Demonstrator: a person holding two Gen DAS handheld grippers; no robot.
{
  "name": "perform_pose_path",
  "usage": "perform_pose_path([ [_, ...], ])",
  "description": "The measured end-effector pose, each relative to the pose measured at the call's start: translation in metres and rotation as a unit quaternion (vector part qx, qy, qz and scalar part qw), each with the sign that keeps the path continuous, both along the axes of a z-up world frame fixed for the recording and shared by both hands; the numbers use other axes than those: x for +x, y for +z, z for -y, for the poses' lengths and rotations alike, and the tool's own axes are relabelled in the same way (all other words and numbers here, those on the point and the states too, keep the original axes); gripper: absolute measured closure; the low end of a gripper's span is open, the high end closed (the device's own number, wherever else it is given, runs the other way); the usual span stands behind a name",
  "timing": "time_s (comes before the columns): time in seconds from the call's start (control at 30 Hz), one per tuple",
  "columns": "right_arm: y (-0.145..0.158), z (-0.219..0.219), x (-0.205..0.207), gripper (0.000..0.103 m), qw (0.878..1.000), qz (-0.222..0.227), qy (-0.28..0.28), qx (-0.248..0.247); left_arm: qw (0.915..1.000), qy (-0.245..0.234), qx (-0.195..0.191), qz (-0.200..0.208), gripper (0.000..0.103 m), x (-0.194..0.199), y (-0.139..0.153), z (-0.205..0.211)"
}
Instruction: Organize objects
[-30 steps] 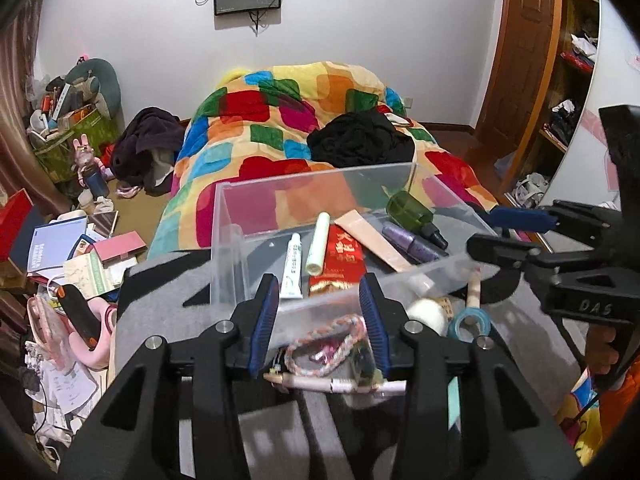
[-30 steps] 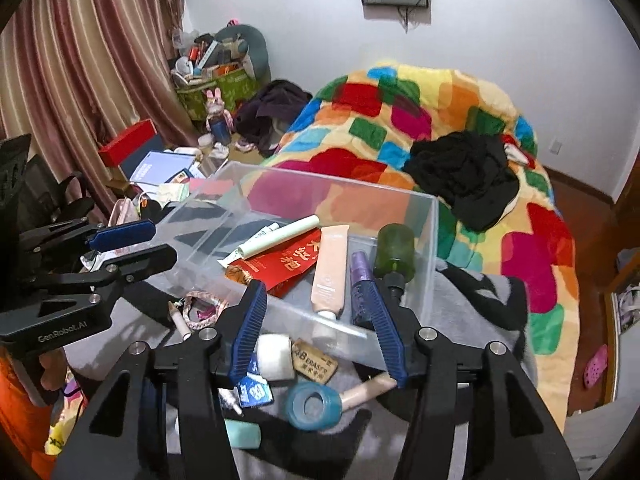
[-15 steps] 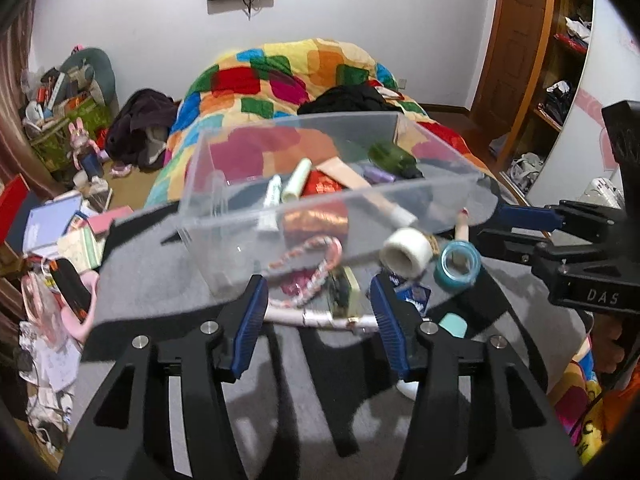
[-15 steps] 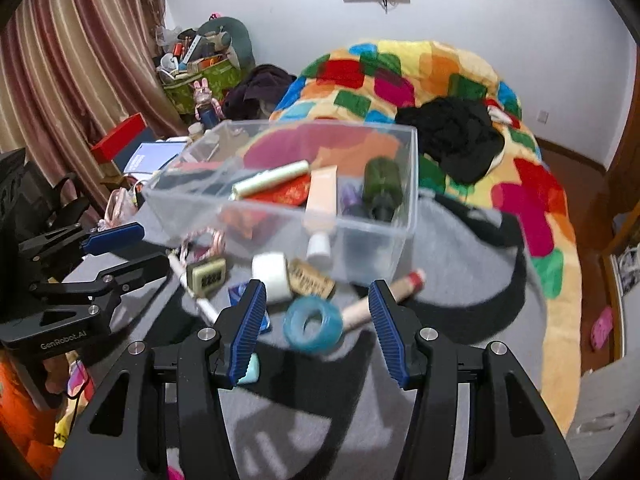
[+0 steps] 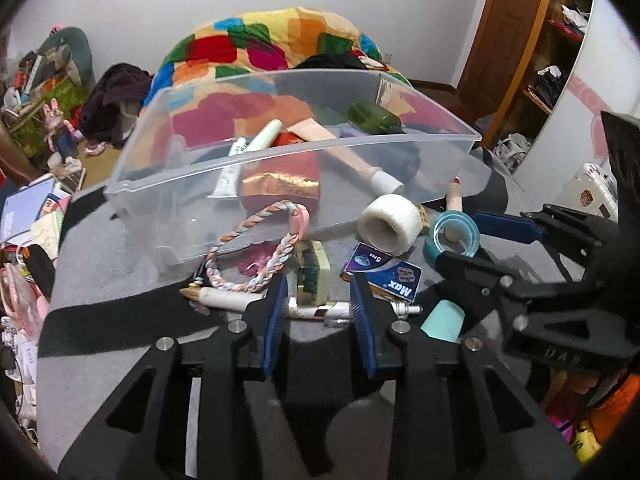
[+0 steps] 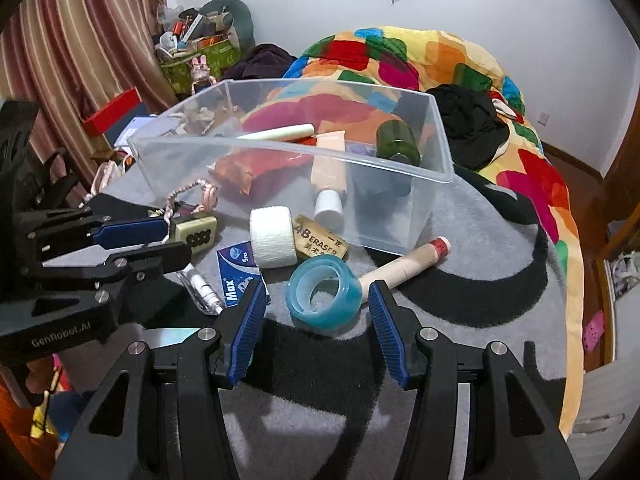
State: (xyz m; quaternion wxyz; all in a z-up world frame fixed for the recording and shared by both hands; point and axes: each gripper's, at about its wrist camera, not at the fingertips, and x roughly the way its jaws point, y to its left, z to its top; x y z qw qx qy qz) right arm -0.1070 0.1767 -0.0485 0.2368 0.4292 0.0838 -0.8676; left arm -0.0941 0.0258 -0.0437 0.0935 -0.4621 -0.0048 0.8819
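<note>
— Tool check, left one point(image 5: 318, 300): what is it doing?
— Its jaws are closing around the tile point(image 5: 312, 274), a pale green block standing on a pen point(image 5: 256, 302); the pads point(image 5: 275, 320) are not yet pressing it.
— And the right tool point(image 6: 316, 312)?
— Partly open and empty, with the blue tape point(image 6: 325, 298) lying between its fingertips, untouched.
— Where is the bin point(image 5: 280, 160)?
— At twelve o'clock from both tools, on the grey table point(image 6: 460, 288). It already holds tubes, a red packet and a green bottle point(image 6: 397, 140).
— What else lies loose?
— A white tape roll point(image 6: 272, 236) at eleven o'clock from the blue tape, an eraser point(image 6: 320, 240) just beside it, and a stick point(image 6: 404, 266) at two o'clock.
</note>
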Motion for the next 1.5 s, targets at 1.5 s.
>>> perform_pose_path([
  [1.5, 0.071, -0.012, -0.028, 0.064, 0.994, -0.036, -0.018, -0.106, 0.9904, 0.054, 0.031, -0.123, 0.088, 0.005, 0.094, 0.048],
])
